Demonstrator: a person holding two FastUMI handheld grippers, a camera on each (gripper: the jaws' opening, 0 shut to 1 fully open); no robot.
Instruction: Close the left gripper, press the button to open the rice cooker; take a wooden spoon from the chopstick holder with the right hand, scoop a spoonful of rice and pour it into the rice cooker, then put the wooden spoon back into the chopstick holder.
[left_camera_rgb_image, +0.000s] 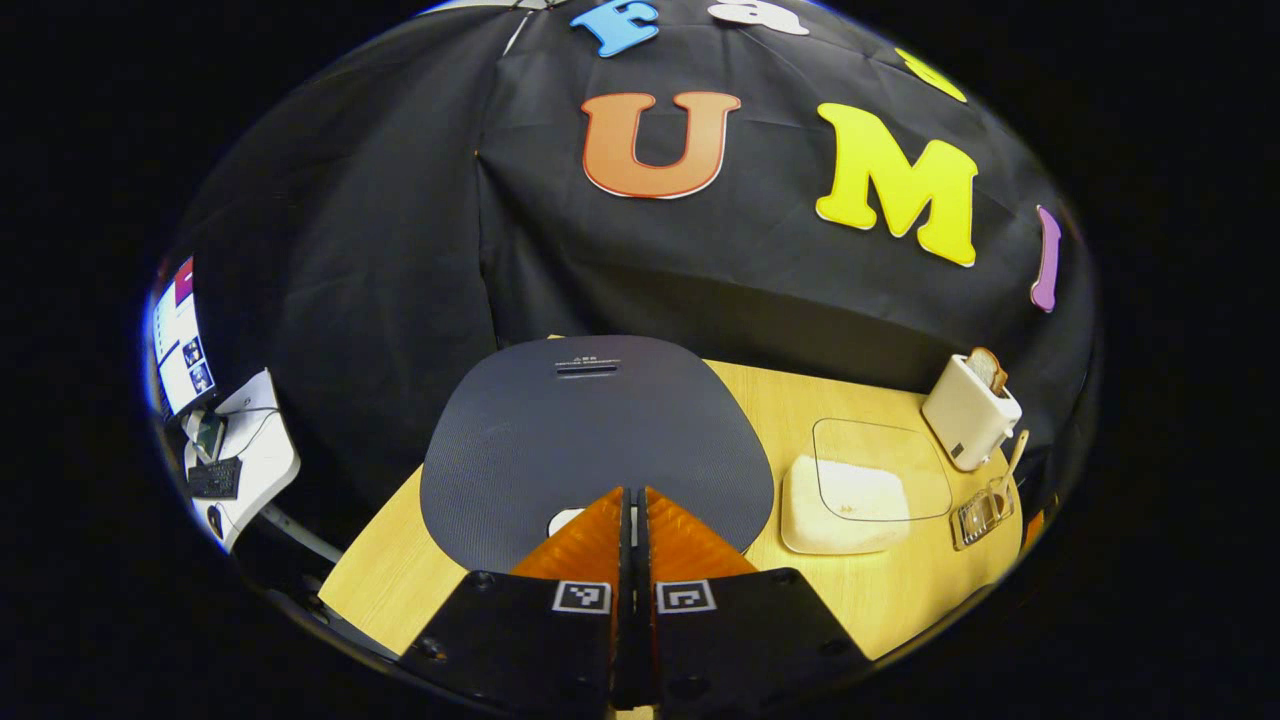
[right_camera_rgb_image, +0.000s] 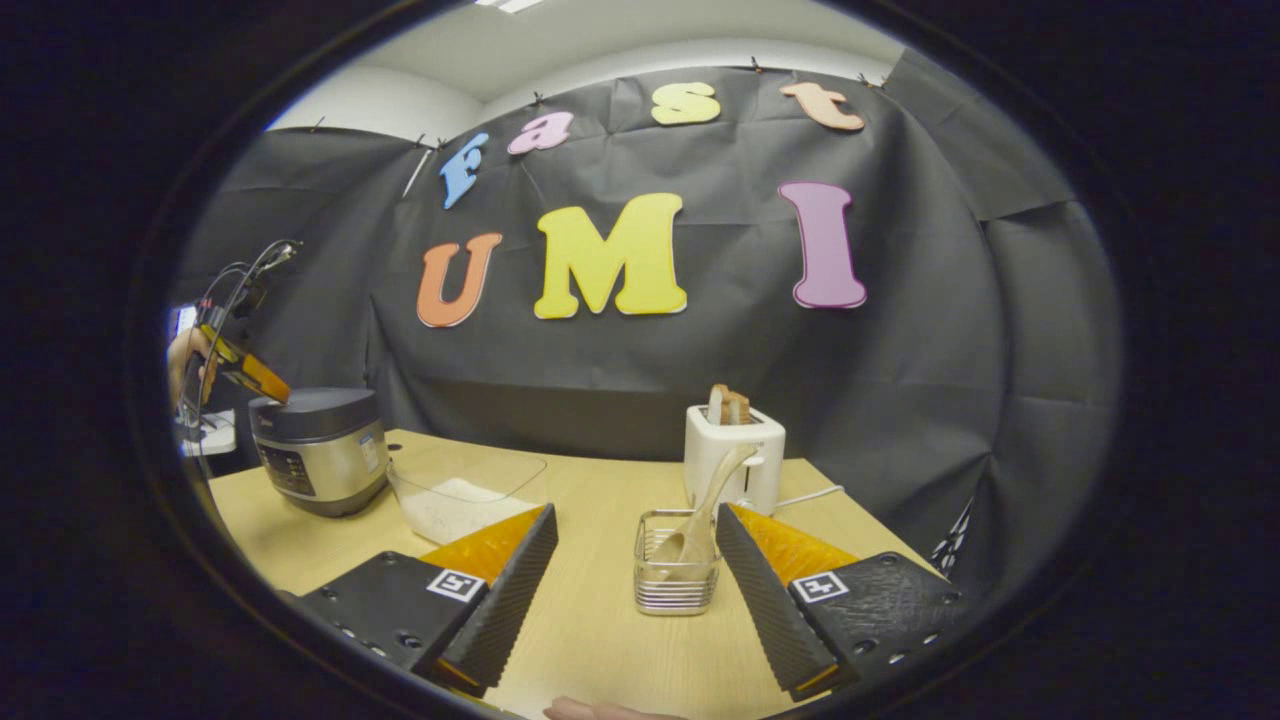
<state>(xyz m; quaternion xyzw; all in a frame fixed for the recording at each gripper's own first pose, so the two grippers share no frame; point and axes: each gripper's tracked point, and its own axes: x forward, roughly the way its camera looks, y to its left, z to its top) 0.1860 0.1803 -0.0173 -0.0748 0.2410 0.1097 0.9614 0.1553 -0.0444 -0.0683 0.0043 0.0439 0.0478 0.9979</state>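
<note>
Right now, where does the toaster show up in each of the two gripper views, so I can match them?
Left gripper view: the toaster sits at the far right, behind the clear rice container.
Right gripper view: it stands just right of centre, straight behind the chopstick holder.
Shared landmark: the rice cooker.

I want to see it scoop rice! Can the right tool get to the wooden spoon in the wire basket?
Probably yes. The right tool is open, and the pale wooden spoon leans in the small wire basket just ahead on the bare tabletop, handle sticking up.
</note>
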